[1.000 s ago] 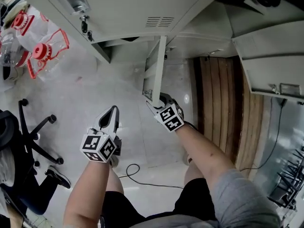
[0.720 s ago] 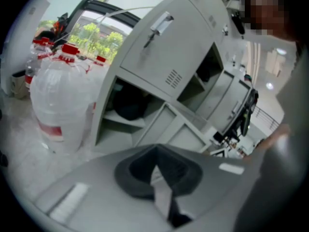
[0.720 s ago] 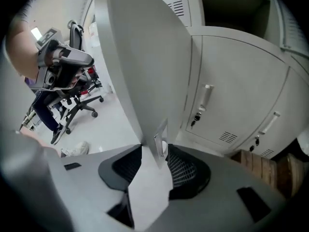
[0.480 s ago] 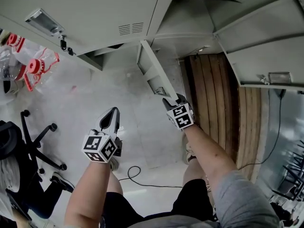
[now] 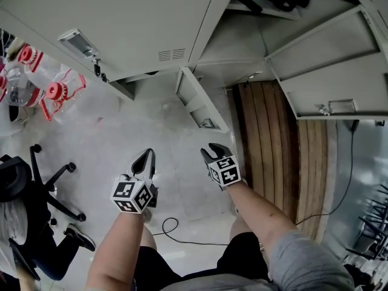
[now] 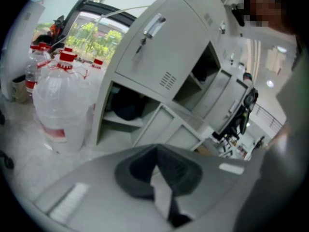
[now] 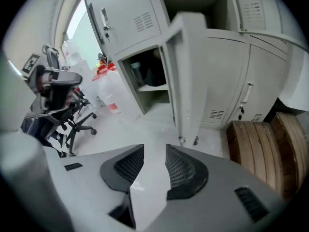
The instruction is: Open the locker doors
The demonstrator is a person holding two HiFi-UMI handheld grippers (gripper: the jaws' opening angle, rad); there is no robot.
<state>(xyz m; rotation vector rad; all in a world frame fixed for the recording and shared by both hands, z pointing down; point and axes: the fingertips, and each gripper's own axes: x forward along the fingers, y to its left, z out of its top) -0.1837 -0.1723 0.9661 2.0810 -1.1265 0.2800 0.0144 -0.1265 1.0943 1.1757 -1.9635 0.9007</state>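
Grey lockers point(image 5: 139, 17) fill the top of the head view. A low locker door point(image 5: 199, 103) stands swung open, seen edge-on in the right gripper view as a tall grey panel point(image 7: 188, 66). My right gripper point(image 5: 212, 151) hangs just below that door's free corner, apart from it. Its jaws point(image 7: 154, 151) are closing with a gap and nothing between them. My left gripper point(image 5: 145, 157) is over the floor to the left, shut and empty, and its pads point(image 6: 157, 151) meet at a point. The upper left door point(image 6: 159, 42) is closed, with a handle point(image 5: 77, 42).
Large water bottles point(image 5: 42, 77) with red caps stand at the left. An office chair point(image 5: 42, 180) and a seated person's leg point(image 5: 66, 235) are at the lower left. A cable point(image 5: 176, 229) lies on the floor. A wooden pallet point(image 5: 273, 144) lies under another open door point(image 5: 339, 83).
The right gripper has come off the low door's edge and drawn back toward me. The door has swung wider open. The left gripper has hardly moved.
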